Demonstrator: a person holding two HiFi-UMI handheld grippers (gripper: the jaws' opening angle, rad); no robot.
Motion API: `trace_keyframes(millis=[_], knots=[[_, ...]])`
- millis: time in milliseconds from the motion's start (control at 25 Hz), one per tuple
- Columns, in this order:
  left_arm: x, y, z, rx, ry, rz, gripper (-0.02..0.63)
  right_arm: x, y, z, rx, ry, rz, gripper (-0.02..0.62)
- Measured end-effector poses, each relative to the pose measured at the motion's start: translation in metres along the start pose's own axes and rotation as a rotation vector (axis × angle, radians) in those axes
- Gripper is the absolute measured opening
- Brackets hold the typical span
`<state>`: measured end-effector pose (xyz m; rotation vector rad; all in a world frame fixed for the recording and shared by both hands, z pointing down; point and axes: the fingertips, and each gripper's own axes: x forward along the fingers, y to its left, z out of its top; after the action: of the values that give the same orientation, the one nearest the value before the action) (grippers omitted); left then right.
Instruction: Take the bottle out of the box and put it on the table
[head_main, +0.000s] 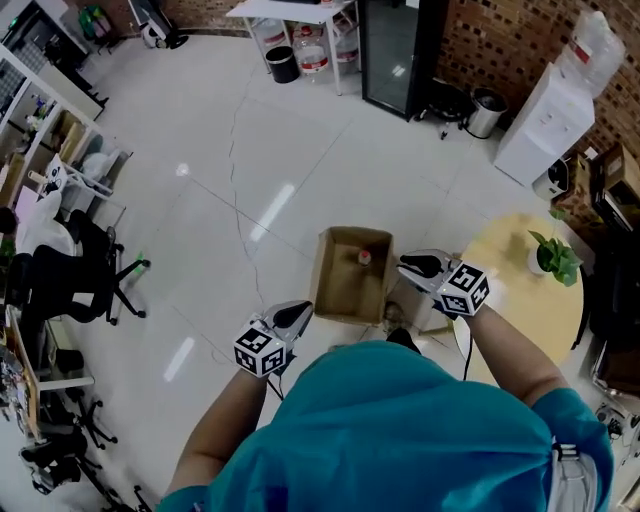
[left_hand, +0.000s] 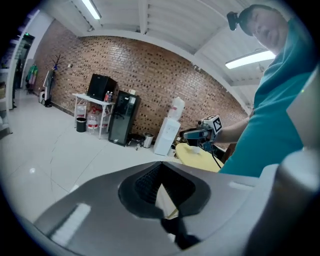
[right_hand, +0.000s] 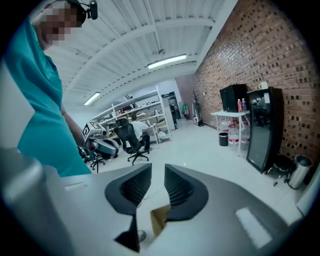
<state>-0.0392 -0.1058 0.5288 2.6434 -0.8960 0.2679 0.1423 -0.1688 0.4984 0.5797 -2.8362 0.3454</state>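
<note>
An open cardboard box (head_main: 338, 283) stands on the floor in front of me. Inside it a bottle with a red cap (head_main: 365, 258) stands upright near the far right corner. My left gripper (head_main: 291, 317) hovers at the box's near left corner, its jaws shut and empty (left_hand: 160, 167). My right gripper (head_main: 417, 266) hovers just right of the box, jaws a little open with nothing between them (right_hand: 158, 182). A box corner (right_hand: 159, 220) shows below them. The round yellow table (head_main: 510, 300) is at the right, beyond the right gripper.
A potted plant (head_main: 553, 257) stands on the table's far side. A white water dispenser (head_main: 545, 125) and a black fridge (head_main: 400, 50) line the brick wall. A black office chair (head_main: 70, 275) and shelves stand at the left.
</note>
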Motion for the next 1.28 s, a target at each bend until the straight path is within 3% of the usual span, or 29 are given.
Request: trace_keyframes(millis=[120, 280, 520, 680, 800, 960, 1280], knots=[[0.064, 0.013, 0.000, -0.055, 0.025, 0.074, -0.003, -0.001, -0.070, -0.024, 0.012, 0.028, 0.072, 0.094], [0.122, 0.040, -0.021, -0.139, 0.043, 0.116, -0.003, 0.026, -0.140, -0.072, 0.014, 0.105, 0.103, 0.118], [0.206, 0.128, -0.035, -0.222, 0.152, 0.101, -0.003, 0.093, -0.241, -0.108, 0.029, 0.241, 0.122, 0.139], [0.225, 0.195, -0.078, -0.236, 0.223, 0.066, -0.003, 0.161, -0.276, -0.151, 0.039, 0.333, 0.095, 0.147], [0.240, 0.245, -0.119, -0.257, 0.270, 0.047, -0.003, 0.212, -0.306, -0.201, 0.081, 0.395, 0.063, 0.149], [0.281, 0.317, -0.154, -0.377, 0.318, 0.027, -0.003, 0.274, -0.374, -0.278, 0.161, 0.545, 0.044, 0.150], [0.356, 0.406, -0.260, -0.495, 0.407, -0.031, -0.003, 0.354, -0.468, -0.447, 0.243, 0.776, 0.000, 0.152]])
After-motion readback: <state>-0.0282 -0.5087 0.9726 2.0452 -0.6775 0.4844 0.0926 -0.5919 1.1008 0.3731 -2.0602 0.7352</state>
